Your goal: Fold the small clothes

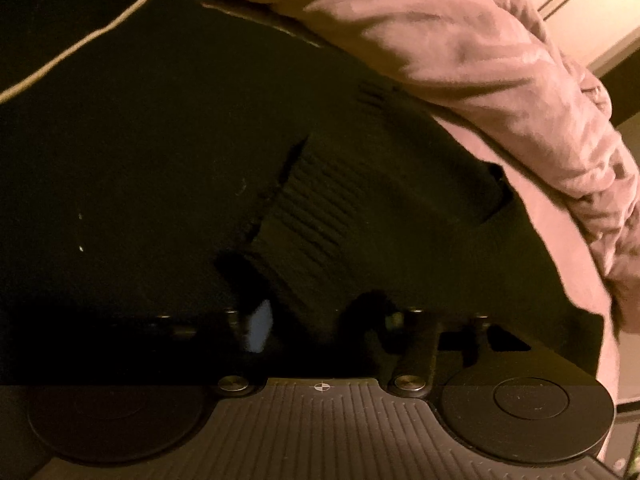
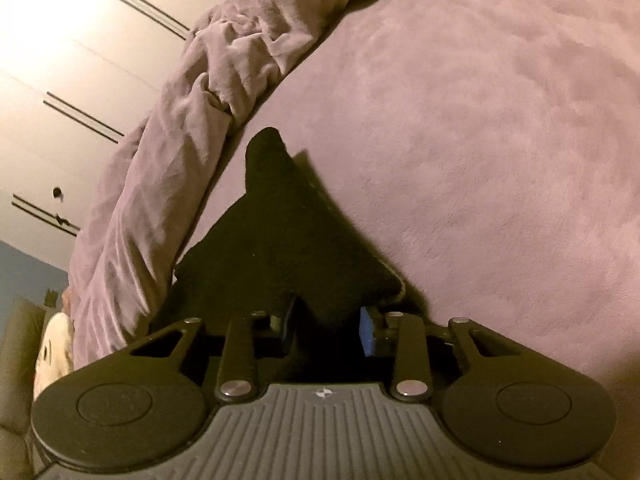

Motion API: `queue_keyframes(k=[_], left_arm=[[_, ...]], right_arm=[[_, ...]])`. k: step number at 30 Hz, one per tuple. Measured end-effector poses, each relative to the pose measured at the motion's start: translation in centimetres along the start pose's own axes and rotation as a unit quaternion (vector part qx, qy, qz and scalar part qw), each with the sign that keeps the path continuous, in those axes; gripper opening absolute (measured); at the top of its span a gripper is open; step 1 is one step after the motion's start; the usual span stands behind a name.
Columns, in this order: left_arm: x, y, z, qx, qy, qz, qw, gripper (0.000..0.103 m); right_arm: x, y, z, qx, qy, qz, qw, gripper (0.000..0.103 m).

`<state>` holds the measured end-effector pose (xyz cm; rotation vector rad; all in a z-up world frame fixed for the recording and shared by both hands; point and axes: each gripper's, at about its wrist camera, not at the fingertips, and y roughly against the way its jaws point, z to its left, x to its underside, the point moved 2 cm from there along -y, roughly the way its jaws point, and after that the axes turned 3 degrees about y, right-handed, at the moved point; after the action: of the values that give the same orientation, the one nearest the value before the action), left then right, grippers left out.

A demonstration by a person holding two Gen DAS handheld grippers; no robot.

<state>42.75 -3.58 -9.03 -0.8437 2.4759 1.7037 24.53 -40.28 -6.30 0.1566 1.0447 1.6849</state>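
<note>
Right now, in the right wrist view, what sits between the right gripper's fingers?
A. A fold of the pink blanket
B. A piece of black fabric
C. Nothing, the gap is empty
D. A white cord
B. The black fabric runs down from the pink blanket into the right gripper, narrowing between its two blue pads.
</note>
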Motion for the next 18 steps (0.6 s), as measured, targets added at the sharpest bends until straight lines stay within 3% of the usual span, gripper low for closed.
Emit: queue_keyframes(k=[3, 6, 18], left_arm=[[0.0, 0.3, 0.1, -0.001, -0.009, -0.004, 1.0000, 0.029], [-0.2, 0.5, 0.2, 0.004, -0.008, -0.004, 1.0000, 0.020], [-0.4, 2.1, -0.7, 0.011, -0.048, -0.014, 0.9987, 0.014]], right_arm=[[0.0, -0.1, 0.0, 0.003, 0.004, 0.000, 1.000, 0.029], [0.0, -0.2, 0.1, 0.007, 0.007, -0.001, 1.000, 0.029], [0.4, 0.1, 1.7, 0.021, 0.052, -0.005, 0.998, 0.031]])
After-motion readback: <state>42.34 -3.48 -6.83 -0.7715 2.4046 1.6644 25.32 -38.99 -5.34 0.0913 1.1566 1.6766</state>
